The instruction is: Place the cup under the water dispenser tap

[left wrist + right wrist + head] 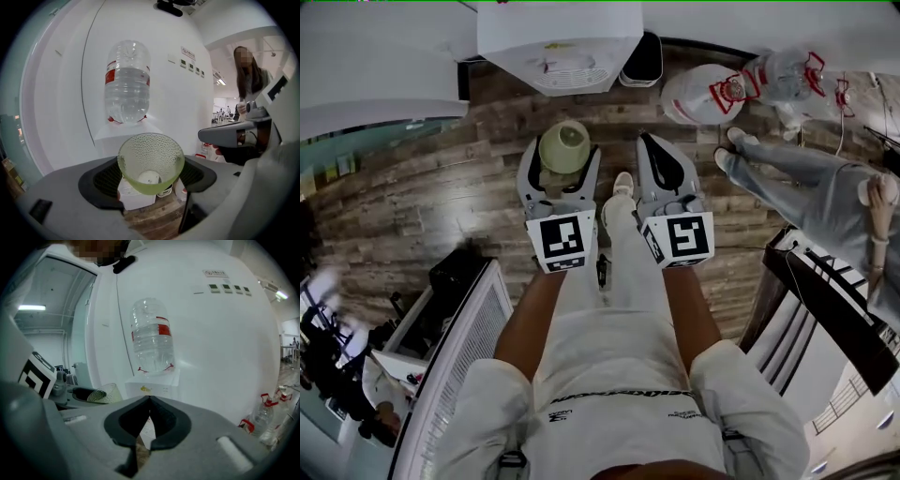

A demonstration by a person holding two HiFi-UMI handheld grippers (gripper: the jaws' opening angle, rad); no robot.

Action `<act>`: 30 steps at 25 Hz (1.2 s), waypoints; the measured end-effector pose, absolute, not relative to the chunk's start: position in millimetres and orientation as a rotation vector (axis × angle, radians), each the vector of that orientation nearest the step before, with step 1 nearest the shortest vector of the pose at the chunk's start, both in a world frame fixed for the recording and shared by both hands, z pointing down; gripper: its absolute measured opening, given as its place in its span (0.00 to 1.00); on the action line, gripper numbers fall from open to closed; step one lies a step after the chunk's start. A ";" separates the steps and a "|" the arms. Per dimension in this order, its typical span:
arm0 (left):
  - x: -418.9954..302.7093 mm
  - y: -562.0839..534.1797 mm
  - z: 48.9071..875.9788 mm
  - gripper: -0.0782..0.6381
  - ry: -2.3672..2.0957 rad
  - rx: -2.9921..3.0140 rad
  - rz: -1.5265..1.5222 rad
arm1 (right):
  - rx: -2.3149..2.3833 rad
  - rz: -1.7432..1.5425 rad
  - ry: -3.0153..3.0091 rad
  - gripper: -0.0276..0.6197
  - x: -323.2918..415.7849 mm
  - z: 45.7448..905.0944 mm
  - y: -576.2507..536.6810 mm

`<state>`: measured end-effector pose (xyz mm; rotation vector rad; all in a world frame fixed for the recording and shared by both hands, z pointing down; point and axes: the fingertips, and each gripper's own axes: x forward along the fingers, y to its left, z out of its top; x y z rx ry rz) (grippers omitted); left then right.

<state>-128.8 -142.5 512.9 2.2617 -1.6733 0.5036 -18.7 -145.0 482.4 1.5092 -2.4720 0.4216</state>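
A pale green, textured glass cup (565, 148) sits upright between the jaws of my left gripper (562, 161), whose pads press on its sides; in the left gripper view the cup (150, 164) fills the gap and its mouth is open and empty. Ahead stands the white water dispenser (567, 47) with an upturned clear bottle (127, 82) on top. My right gripper (647, 142) is beside the left one, shut and empty (149, 404). From the right gripper view the cup (104, 393) shows at the left, the dispenser (152, 387) straight ahead. The tap is not visible.
Wood floor underfoot. Spare water bottles (787, 75) and a white bottle (698, 94) lie right of the dispenser, a black bin (644, 58) beside it. A person (806, 169) stands at the right. A white slatted rack (469, 347) is at my left.
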 end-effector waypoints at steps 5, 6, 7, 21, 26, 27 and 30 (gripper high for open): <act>-113.8 -159.8 558.9 0.62 -1.648 2.272 0.534 | 1.498 0.434 -2.458 0.04 -7.3 518.2 -151.2; -112.8 -164.2 567.2 0.62 -1.646 2.275 0.536 | 1.498 0.432 -2.460 0.04 -7.3 524.8 -153.2; -112.2 -168.5 575.3 0.62 -1.645 2.277 0.538 | 1.499 0.431 -2.462 0.04 -7.4 531.6 -155.3; -100.3 -212.1 689.3 0.62 -1.608 2.289 0.574 | 1.532 0.466 -2.432 0.04 8.9 610.2 -170.0; -97.6 -223.2 727.0 0.62 -1.593 2.277 0.587 | 1.498 0.464 -2.426 0.04 8.5 634.7 -169.6; -97.3 -226.5 733.0 0.62 -1.591 2.276 0.587 | 1.500 0.465 -2.424 0.04 9.0 637.5 -169.9; -96.2 -236.1 748.4 0.62 -1.589 2.277 0.596 | 1.507 0.469 -2.424 0.04 11.3 643.9 -169.6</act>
